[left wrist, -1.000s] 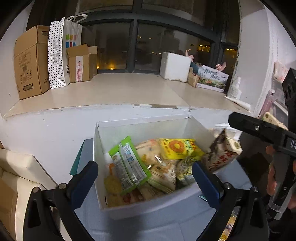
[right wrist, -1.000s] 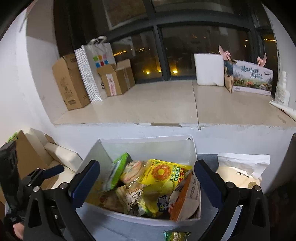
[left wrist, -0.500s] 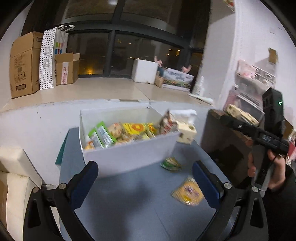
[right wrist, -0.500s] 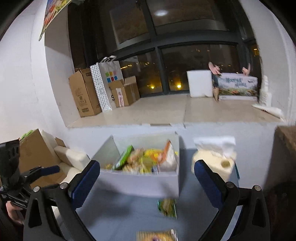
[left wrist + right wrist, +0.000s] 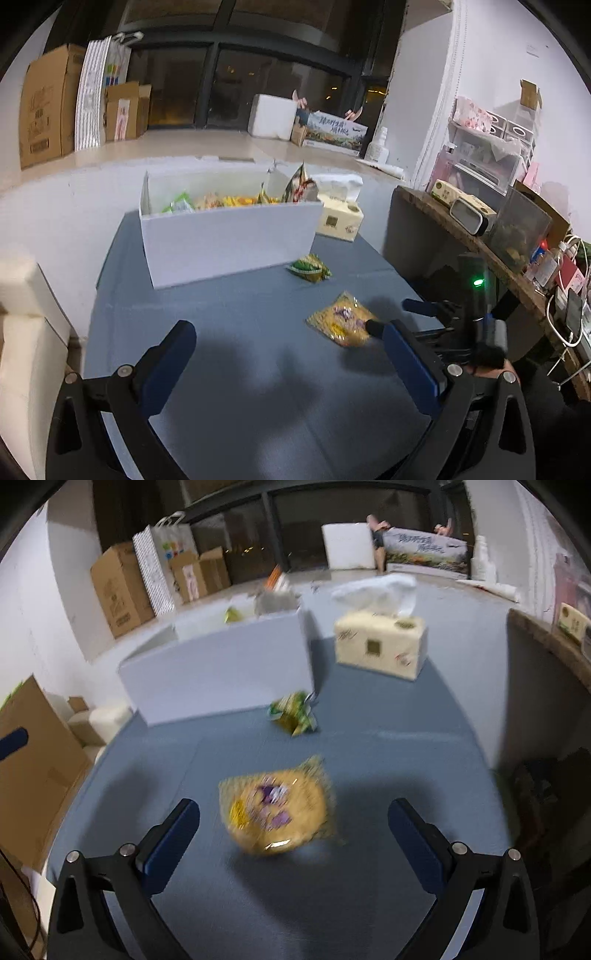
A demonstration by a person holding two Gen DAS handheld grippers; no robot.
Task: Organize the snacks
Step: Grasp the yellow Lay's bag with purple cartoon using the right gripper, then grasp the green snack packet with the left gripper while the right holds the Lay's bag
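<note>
Blue-grey cloth covers the desk (image 5: 388, 760), where two snack packets lie loose in front of a white box (image 5: 229, 240) already full of snacks. The right tool (image 5: 293, 825), spread wide and holding nothing, hangs just above a yellow packet (image 5: 279, 808), which sits between its fingers. A green packet (image 5: 293, 716) lies beyond, near the box's front wall. The left tool (image 5: 291, 354), also wide open and empty, hovers over bare cloth. To grasp well, the right tool should probably lower straight down, close across the packet's flat middle, then lift clear of the box wall before releasing.
</note>
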